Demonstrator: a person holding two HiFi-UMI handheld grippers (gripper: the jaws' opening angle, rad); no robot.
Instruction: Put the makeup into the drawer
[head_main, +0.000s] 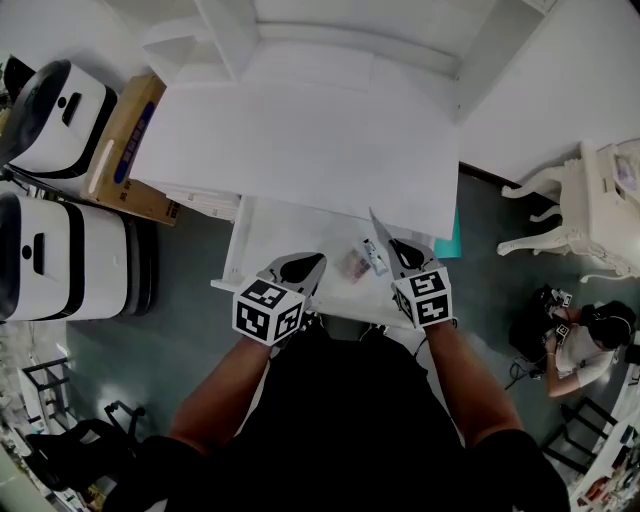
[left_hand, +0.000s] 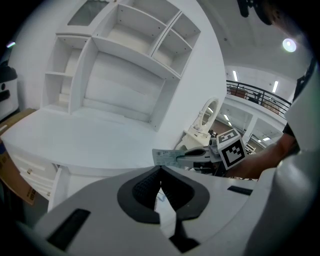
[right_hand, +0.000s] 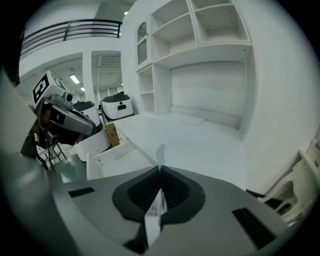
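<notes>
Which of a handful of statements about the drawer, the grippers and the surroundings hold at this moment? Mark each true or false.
1. The drawer under the desk stands open. True.
2. The right gripper is empty. False: its jaws are shut on a thin flat packet, which sticks out past the tips.
3. Makeup items lie in the drawer. True.
4. A cardboard box stands to the right of the desk in the head view. False: it stands to the left, beside the white machines.
</notes>
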